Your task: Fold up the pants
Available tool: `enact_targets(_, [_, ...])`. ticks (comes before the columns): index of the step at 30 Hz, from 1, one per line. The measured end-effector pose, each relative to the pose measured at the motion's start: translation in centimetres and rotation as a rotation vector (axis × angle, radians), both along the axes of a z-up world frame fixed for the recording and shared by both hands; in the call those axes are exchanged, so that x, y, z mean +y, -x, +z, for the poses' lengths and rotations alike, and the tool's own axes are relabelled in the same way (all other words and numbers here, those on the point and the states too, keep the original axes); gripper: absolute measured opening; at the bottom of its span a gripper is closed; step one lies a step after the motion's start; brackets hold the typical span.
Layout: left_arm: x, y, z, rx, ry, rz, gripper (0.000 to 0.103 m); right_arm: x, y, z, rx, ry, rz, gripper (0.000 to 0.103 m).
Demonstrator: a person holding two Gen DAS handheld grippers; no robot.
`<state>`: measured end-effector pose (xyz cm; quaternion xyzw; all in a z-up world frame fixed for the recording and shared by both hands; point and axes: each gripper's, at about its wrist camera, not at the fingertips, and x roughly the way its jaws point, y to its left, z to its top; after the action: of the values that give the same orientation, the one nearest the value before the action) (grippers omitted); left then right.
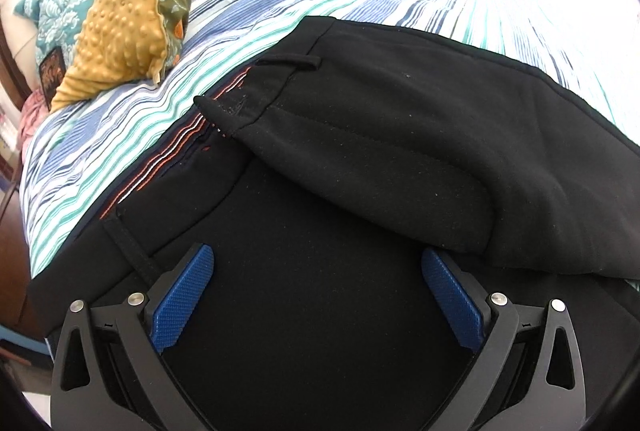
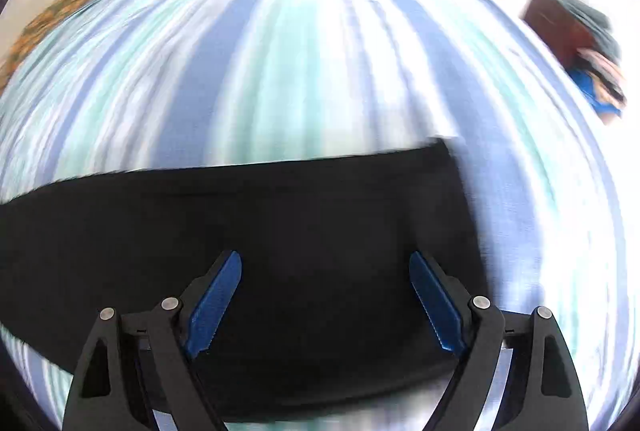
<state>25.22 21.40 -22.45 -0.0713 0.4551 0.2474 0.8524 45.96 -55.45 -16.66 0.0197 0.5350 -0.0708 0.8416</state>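
Black pants (image 1: 360,171) lie on a striped bedsheet (image 1: 120,143). In the left wrist view their waistband with orange stitching and belt loops runs along the left, and an upper layer lies folded across the right. My left gripper (image 1: 318,263) is open and empty, just above the waist part. In the right wrist view, which is motion-blurred, a long black leg part (image 2: 280,215) crosses the sheet (image 2: 280,51) and ends at the right. My right gripper (image 2: 324,267) is open and empty over it.
A mustard dotted blanket (image 1: 120,31) with a floral side and a teal patterned pillow (image 1: 52,11) lie at the bed's far left. A dark wooden piece with clothes (image 2: 576,43) stands beyond the bed's right edge.
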Motion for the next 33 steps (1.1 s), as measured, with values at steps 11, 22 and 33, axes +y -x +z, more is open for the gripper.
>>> enact_targets(11, [-0.6,0.6,0.0,-0.025,0.001,0.0,0.103,-5.9,-3.0,1.0,-0.039,-0.171,-0.095,0.064])
enact_targets(22, [-0.5,0.3,0.0,-0.023,-0.005,0.0,0.103,2.1,9.9,11.1,-0.301,-0.021,0.176,0.006])
enact_targets(33, [-0.9,-0.7,0.4,0.048,-0.045,0.007,0.103,-0.3,36.9,10.2,-0.292,-0.151,-0.243,0.005])
